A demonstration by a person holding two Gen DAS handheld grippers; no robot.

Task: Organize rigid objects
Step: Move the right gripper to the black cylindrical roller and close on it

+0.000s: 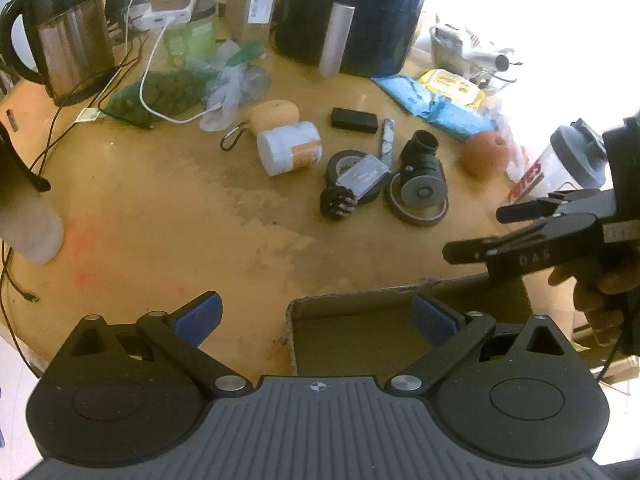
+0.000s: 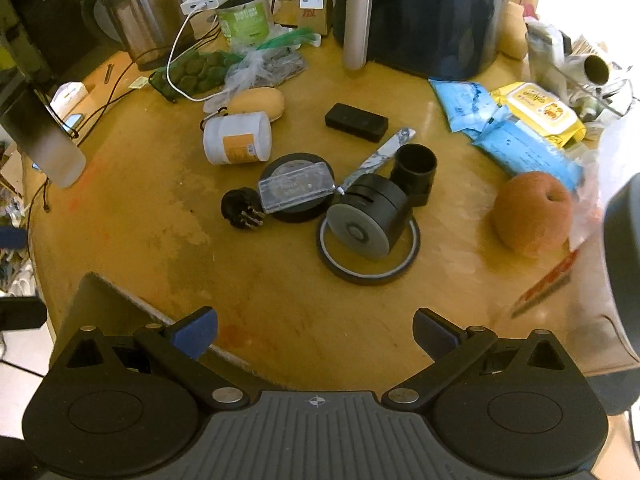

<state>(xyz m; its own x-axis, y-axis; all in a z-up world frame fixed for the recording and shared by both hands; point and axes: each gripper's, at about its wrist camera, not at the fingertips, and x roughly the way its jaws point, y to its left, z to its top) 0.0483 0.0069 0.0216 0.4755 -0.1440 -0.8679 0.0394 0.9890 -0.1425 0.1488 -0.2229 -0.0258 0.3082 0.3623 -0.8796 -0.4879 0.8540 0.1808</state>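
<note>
A cluster of rigid items lies mid-table: a white jar [image 1: 289, 148] [image 2: 236, 138] on its side, a black box [image 1: 354, 119] [image 2: 356, 121], a black tape roll [image 2: 292, 212] with a clear case [image 1: 362, 176] [image 2: 296, 186] on top, a black plug [image 1: 336, 204] [image 2: 240, 208], and a black wheel [image 1: 422, 184] [image 2: 368, 216] resting on a thin tape ring [image 2: 368, 272]. My left gripper [image 1: 316, 316] is open above the edge of a cardboard box [image 1: 360, 336] [image 2: 104, 300]. Short of the cluster, my right gripper [image 2: 316, 332] [image 1: 476, 232] is open and holds nothing.
An apple [image 2: 532, 212], blue and yellow wipe packs [image 2: 532, 108], a kettle [image 1: 68, 36], an air fryer [image 1: 352, 12], a green jar [image 2: 244, 20], cables and plastic bags line the back. A frosted bottle [image 1: 28, 228] stands left, a shaker bottle [image 1: 560, 160] right.
</note>
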